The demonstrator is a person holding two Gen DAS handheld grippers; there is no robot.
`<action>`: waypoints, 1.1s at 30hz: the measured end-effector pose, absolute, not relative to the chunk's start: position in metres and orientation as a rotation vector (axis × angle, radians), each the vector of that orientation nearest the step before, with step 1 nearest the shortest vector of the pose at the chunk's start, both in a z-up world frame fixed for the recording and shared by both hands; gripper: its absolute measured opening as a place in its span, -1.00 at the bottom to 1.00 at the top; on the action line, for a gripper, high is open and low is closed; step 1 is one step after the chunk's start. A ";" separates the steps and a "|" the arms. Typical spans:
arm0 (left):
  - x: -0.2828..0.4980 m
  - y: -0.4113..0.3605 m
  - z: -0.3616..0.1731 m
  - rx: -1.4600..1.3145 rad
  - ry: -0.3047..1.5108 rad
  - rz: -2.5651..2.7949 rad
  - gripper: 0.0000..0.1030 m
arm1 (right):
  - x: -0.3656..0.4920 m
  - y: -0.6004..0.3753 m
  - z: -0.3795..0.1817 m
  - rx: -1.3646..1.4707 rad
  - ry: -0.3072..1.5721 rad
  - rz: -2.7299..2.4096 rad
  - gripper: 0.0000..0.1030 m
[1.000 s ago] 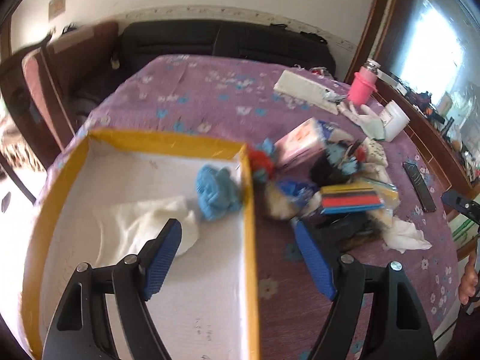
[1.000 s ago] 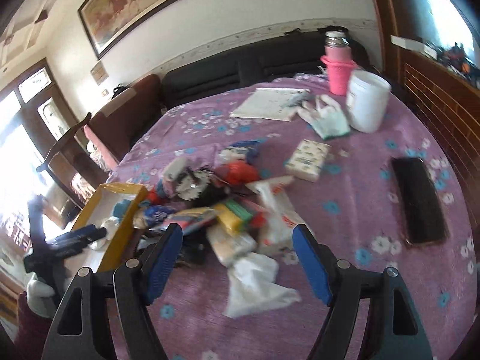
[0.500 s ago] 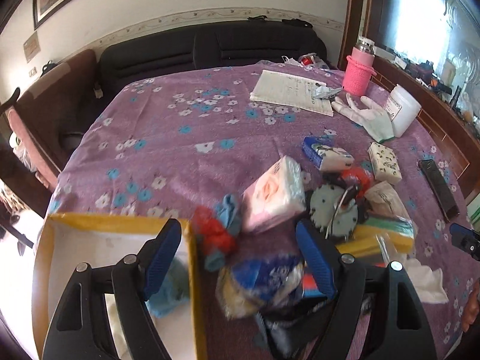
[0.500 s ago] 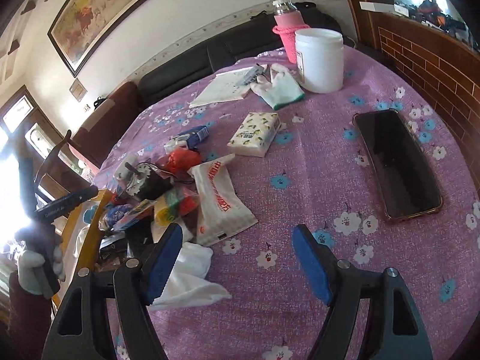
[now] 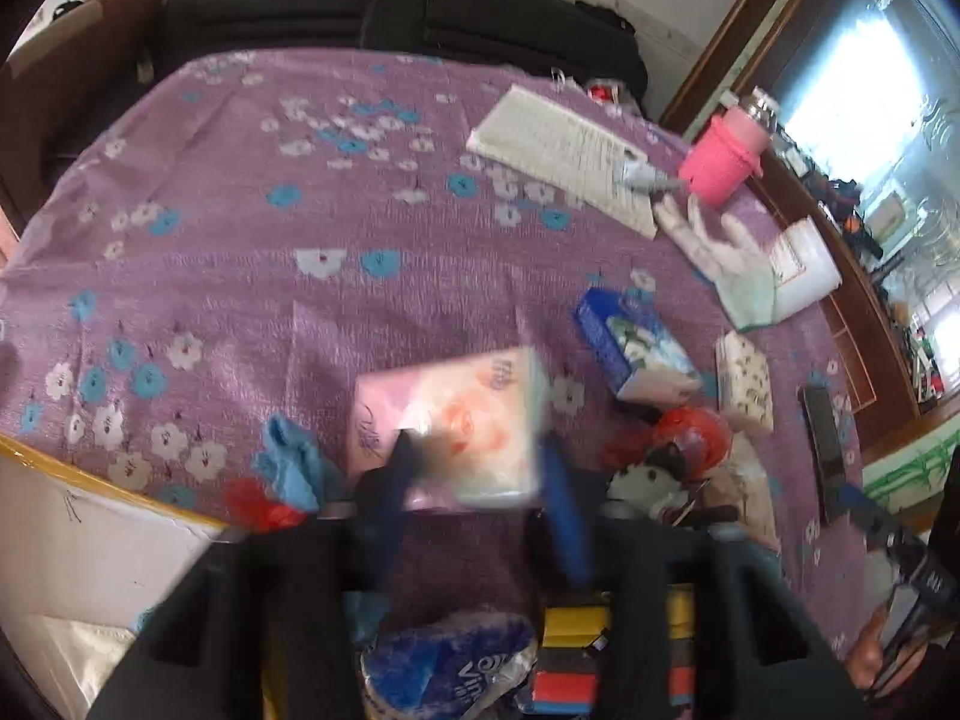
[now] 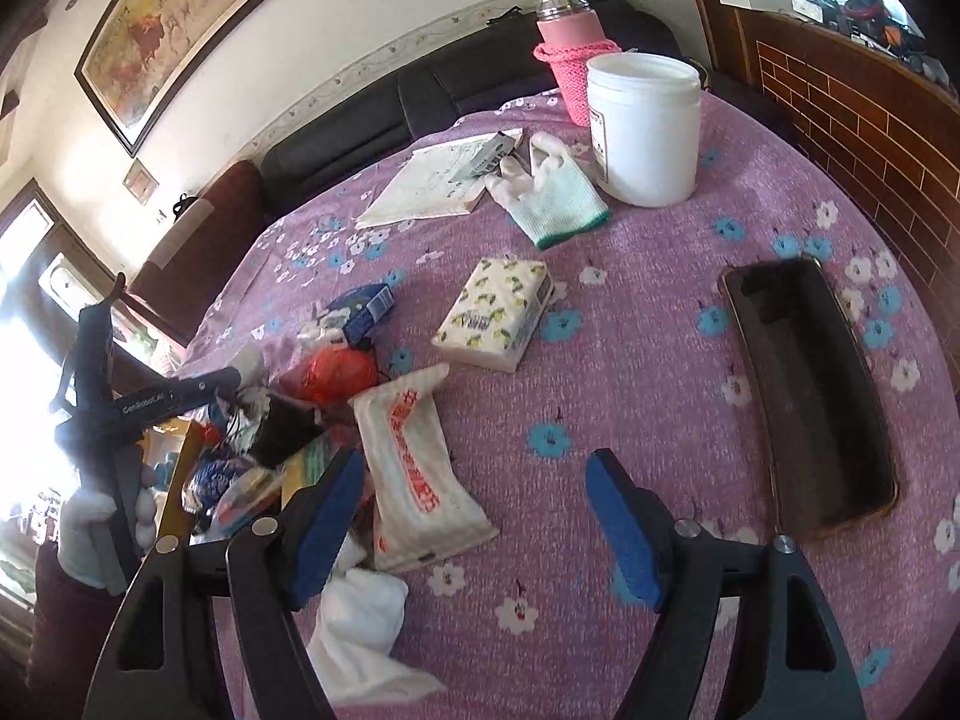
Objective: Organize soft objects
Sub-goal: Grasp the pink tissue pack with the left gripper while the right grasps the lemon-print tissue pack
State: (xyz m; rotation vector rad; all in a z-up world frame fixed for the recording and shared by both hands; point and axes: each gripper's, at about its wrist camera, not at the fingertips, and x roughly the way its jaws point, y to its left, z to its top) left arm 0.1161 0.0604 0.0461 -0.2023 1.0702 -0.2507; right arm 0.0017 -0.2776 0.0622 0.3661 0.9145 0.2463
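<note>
Here, left wrist view: left gripper (image 5: 474, 474), lower centre, blurred, jaws closing with the pink tissue pack (image 5: 447, 423) between them; whether the pads press it yet cannot be told. The pack lies flat at centre frame on the purple floral tablecloth (image 5: 240, 240), long axis running left to right, slightly tilted. Just left of it, a blue cloth (image 5: 294, 459) and a red scrap (image 5: 258, 504). The yellow-rimmed box (image 5: 90, 480) occupies the lower left corner. To the right of the pack, a blue tissue pack (image 5: 636, 348) with its long axis slanting toward lower right.

Right wrist view: right gripper (image 6: 474, 522), bottom centre, jaws wide apart, nothing between them but tablecloth. A white-and-red wipes packet (image 6: 414, 468) lies just beside the left finger, long axis running top to bottom. A lemon-print tissue pack (image 6: 495, 312) sits at centre; a white cloth (image 6: 360, 630) at lower left; a black phone (image 6: 810, 390) at right.
</note>
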 end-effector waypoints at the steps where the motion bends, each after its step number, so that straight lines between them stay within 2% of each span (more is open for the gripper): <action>1: 0.114 0.059 0.046 -0.187 1.053 -0.253 -0.36 | 0.008 -0.277 0.063 0.367 0.919 0.246 0.55; 4: 0.108 0.056 0.050 -0.163 1.038 -0.265 -0.43 | 0.035 -0.277 0.061 0.400 0.949 0.241 0.55; 8: 0.106 0.062 0.064 -0.153 1.017 -0.263 -0.41 | 0.071 -0.274 0.054 0.435 1.003 0.208 0.55; 9: 0.107 0.065 0.066 -0.164 1.014 -0.258 -0.26 | 0.077 -0.272 0.053 0.435 1.009 0.202 0.55; 10: 0.109 0.070 0.067 -0.178 1.013 -0.243 0.00 | 0.086 -0.268 0.052 0.425 1.015 0.191 0.55; 12: 0.112 0.079 0.070 -0.199 0.995 -0.215 0.15 | 0.097 -0.260 0.051 0.402 1.019 0.171 0.55; 14: 0.118 0.087 0.069 -0.225 0.990 -0.196 0.18 | 0.110 -0.250 0.048 0.382 1.034 0.159 0.55; 18: 0.131 0.088 0.056 -0.241 1.033 -0.173 0.36 | 0.127 -0.227 0.036 0.277 1.091 0.104 0.55; 21: 0.141 0.076 0.044 -0.195 1.103 -0.170 0.38 | 0.132 -0.216 0.027 0.217 1.114 0.076 0.54; 22: 0.145 0.070 0.040 -0.158 1.129 -0.145 0.40 | 0.134 -0.213 0.024 0.199 1.124 0.069 0.50; 23: 0.149 0.065 0.036 -0.122 1.158 -0.113 0.40 | 0.134 -0.211 0.020 0.173 1.140 0.053 0.25; 26: 0.155 0.053 0.028 -0.053 1.189 -0.097 0.40 | 0.133 -0.210 0.017 0.129 1.142 0.061 0.23; 27: 0.155 0.049 0.029 -0.022 1.181 -0.106 0.22 | 0.131 -0.213 0.018 0.133 1.138 0.061 0.22; 28: 0.154 0.046 0.032 -0.022 1.170 -0.136 -0.29 | 0.129 -0.217 0.019 0.147 1.129 0.059 0.22; 31: 0.148 0.043 0.041 0.023 1.128 -0.119 -0.66 | 0.121 -0.228 0.033 0.179 1.074 0.074 0.22; 33: 0.144 0.046 0.048 0.008 1.102 -0.120 -0.77 | 0.111 -0.237 0.047 0.192 1.028 0.078 0.22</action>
